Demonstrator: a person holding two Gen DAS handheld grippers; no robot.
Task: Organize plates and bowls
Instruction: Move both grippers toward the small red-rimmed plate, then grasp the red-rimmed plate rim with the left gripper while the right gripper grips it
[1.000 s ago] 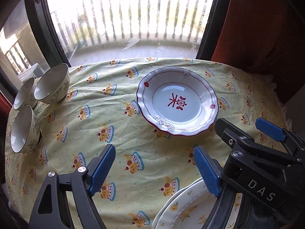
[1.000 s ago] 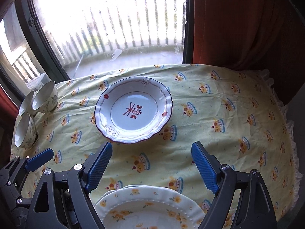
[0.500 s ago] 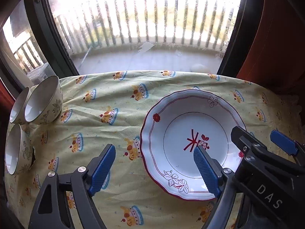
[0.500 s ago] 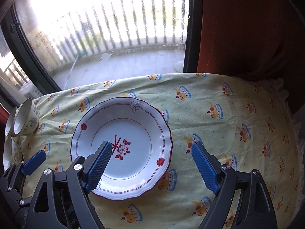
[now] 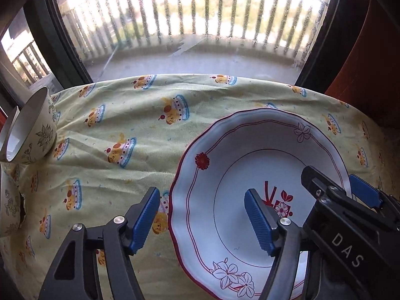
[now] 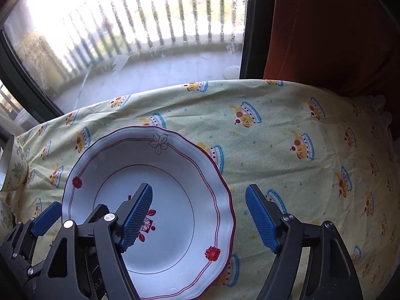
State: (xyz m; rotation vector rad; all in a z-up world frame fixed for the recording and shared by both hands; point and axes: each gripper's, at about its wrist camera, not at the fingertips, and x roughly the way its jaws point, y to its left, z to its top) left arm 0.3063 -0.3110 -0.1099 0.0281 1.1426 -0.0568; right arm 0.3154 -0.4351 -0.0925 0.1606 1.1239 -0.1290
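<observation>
Both grippers, left [image 5: 202, 218] and right [image 6: 198, 215], part-open and closing, astride opposite rims of scalloped plate [image 6: 175, 175]; best clamped evenly, lifted level.

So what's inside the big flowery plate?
The plate holds no food, only painted flowers and a red picture in its middle. A hand-held gripper finger covers part of that picture.

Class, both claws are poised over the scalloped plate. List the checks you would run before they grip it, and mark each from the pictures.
1. Left claw straddles the plate rim, jaws closing: ok.
2. Right claw straddles the opposite rim, jaws closing: ok.
3. Pads pressing the rim: not ok.
4. Plate empty: ok.
5. Bowls apart from the plate: ok.
6. Plate flat on the tablecloth: cannot tell.
</observation>
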